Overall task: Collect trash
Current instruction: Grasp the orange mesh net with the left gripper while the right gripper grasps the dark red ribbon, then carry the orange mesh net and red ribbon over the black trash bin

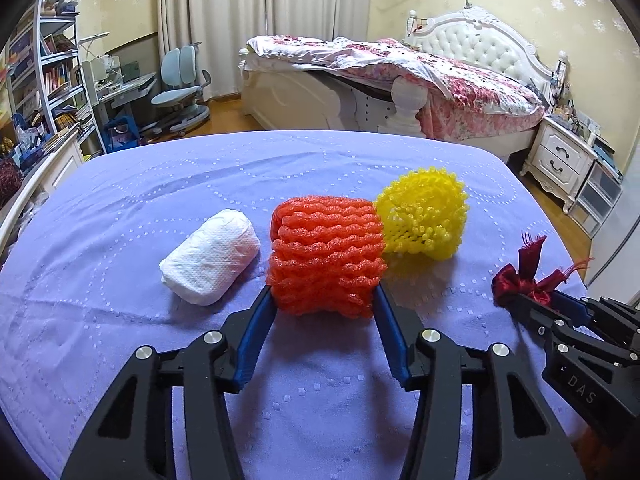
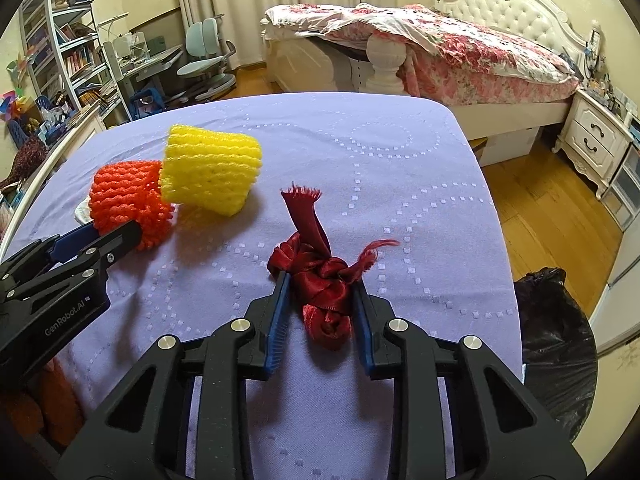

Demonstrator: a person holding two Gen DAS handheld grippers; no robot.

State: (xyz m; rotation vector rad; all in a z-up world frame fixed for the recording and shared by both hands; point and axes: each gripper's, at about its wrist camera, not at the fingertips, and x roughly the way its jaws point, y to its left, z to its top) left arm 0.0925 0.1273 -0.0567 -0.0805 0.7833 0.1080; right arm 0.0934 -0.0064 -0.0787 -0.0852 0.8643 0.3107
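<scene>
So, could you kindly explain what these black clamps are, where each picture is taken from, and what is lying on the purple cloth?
There is no robot arm here: a person holds a two-finger gripper in each hand, and each gripper carries a wide-angle camera looking along its fingers.

The left wrist view shows the left gripper, its blue-padded fingers on either side of an orange foam net and touching it. The right wrist view shows the right gripper placed around a dark red ribbon; whether either is squeezing yet is hard to tell.

On the purple bedspread there also lie a yellow foam net, touching the orange one, and a white tissue wad. A black bin bag stands beside the bed, probably for the trash.
</scene>
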